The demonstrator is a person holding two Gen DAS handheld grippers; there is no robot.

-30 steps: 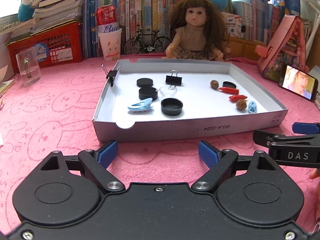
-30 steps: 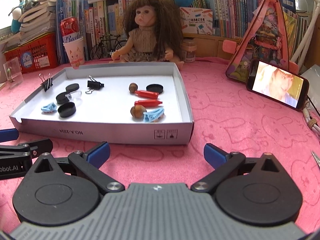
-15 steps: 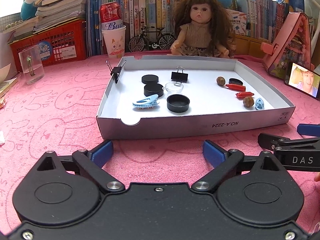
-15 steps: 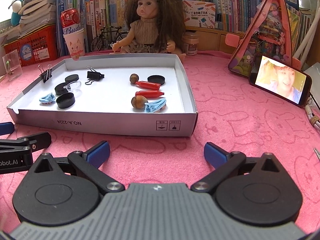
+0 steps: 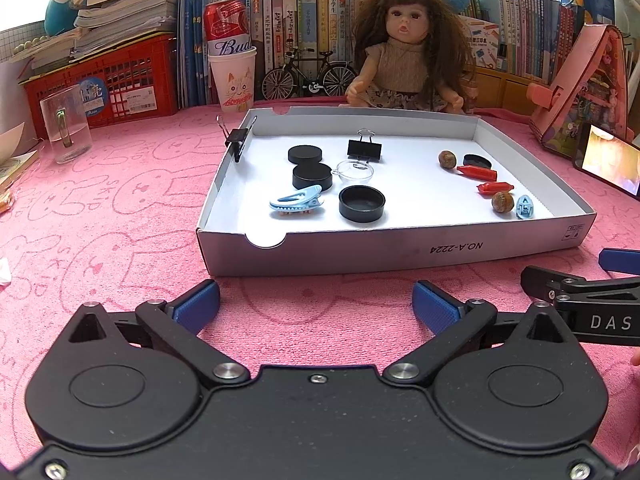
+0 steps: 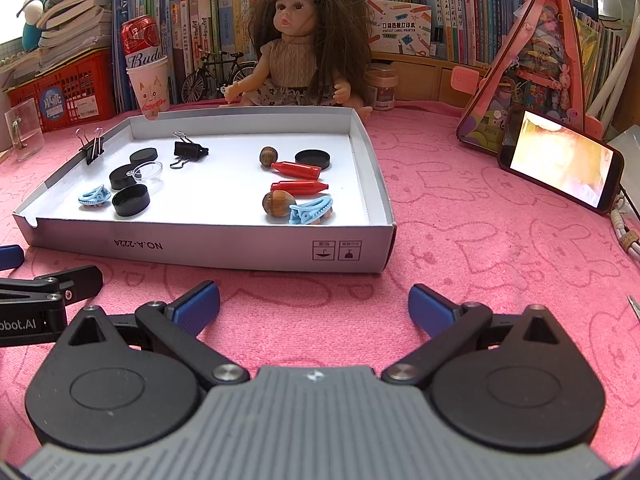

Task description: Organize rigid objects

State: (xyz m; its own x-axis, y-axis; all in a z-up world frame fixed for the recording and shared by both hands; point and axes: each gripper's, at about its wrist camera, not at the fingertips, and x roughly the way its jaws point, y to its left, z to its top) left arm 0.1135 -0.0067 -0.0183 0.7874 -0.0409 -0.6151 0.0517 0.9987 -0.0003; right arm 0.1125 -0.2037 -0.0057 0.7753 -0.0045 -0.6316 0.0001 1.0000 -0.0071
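A pink bunny-patterned cloth (image 5: 112, 208) covers the counter. On it sits a shallow white cardboard box lid (image 5: 400, 246) holding small rigid pieces: black round caps (image 5: 361, 203), red plastic cones (image 6: 296, 169), brown nuts (image 6: 278, 202) and light-blue hair clips (image 5: 297, 201). The left gripper (image 5: 316, 300) and right gripper (image 6: 314, 300) sit just short of its near wall; the left's jaws have just been opening and, like the right's, are spread wide with nothing between them.

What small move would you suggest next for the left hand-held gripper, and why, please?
Probably ease the left hand-held gripper forward over the box wall toward the blue hair clip. Its jaws have just been opening and stand wide with nothing between them, short of the box, and the clip lies nearest on its side, clear of the black caps.
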